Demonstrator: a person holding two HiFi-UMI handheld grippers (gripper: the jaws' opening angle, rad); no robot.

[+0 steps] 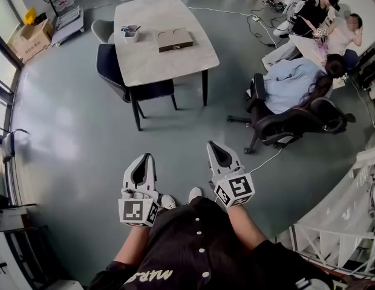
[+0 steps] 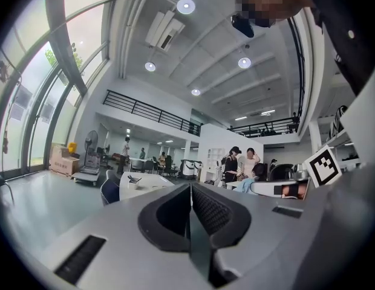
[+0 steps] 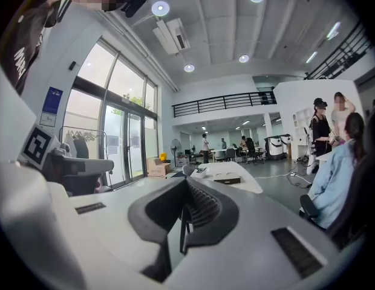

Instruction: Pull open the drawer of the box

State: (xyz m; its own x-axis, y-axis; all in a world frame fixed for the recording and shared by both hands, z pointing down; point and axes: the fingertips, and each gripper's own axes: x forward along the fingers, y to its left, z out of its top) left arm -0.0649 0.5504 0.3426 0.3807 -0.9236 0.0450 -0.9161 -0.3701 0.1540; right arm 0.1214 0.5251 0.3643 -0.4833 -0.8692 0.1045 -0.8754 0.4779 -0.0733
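The flat brown box (image 1: 174,39) with its drawer lies on the white table (image 1: 157,59), far ahead of me; it also shows small in the right gripper view as the box (image 3: 227,180). Both grippers hang close to my body, well short of the table. My left gripper (image 1: 143,163) is shut with nothing between its jaws, and its jaw tips (image 2: 190,187) meet. My right gripper (image 1: 216,149) is shut and empty too, its tips (image 3: 186,183) pressed together. The table (image 2: 145,180) appears distant in the left gripper view.
A small white tray (image 1: 130,34) with tools sits on the table's left side. Dark chairs (image 1: 115,68) stand at the table's left. A person in an office chair (image 1: 293,110) sits to the right, with others beyond. A white railing (image 1: 345,222) is at lower right; cables cross the floor.
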